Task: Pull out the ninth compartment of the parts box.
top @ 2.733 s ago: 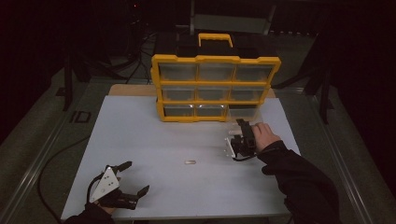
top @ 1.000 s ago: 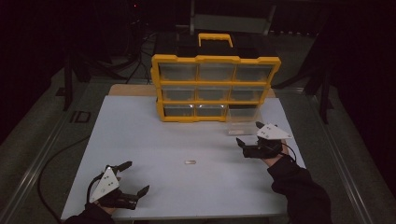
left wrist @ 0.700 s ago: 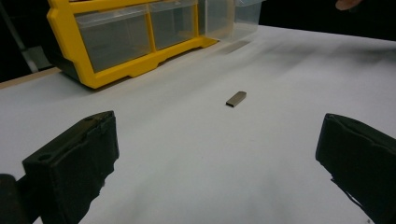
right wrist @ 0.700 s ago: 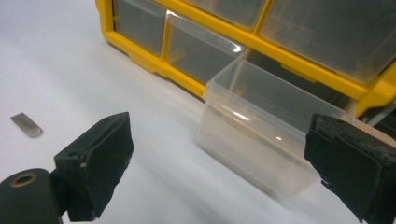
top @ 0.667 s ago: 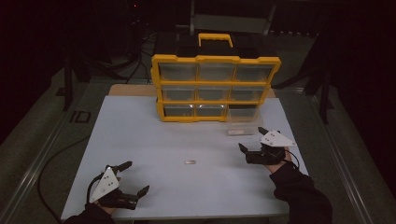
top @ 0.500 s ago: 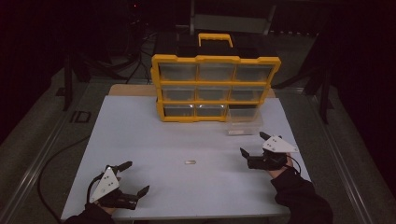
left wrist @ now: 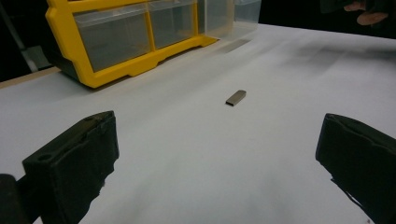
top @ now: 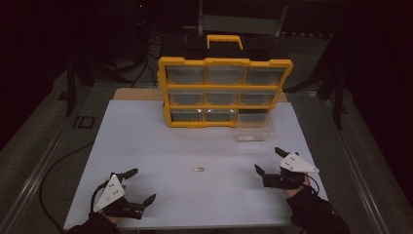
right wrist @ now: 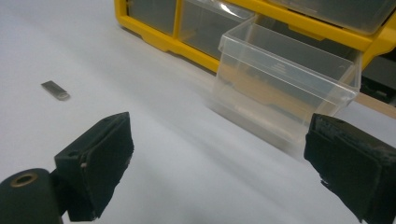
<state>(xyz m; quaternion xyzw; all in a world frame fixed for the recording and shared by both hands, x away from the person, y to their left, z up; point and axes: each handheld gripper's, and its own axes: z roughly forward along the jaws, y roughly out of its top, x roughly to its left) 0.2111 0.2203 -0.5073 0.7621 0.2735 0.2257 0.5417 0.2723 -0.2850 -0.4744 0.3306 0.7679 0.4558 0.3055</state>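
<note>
- High view: the right gripper (top: 267, 162) rests low over the table (top: 146, 146) with its jaws apart and nothing between them. The small metal piece (top: 198, 169) lies flat, well off to that gripper's left and apart from it. The clear drawer (top: 254, 130) stands ahead of the gripper, pulled out of the yellow organizer (top: 225, 92). The step in hand looks like fetching the piece for the drawer. To do it well, come down over the piece with the jaws across its narrow width, since it lies thin on the table. The left gripper (top: 141, 185) sits at the near edge, jaws wide, forearm low.
- Left gripper view: the jaws stand wide apart and empty. The metal piece (left wrist: 236, 97) lies ahead, slightly right of centre, with bare table between.
- Right gripper view: jaws spread, empty, aimed at the drawer (right wrist: 285, 79) just ahead. The metal piece (right wrist: 55, 90) is far left, so I judge the hand must swing left first.
</note>
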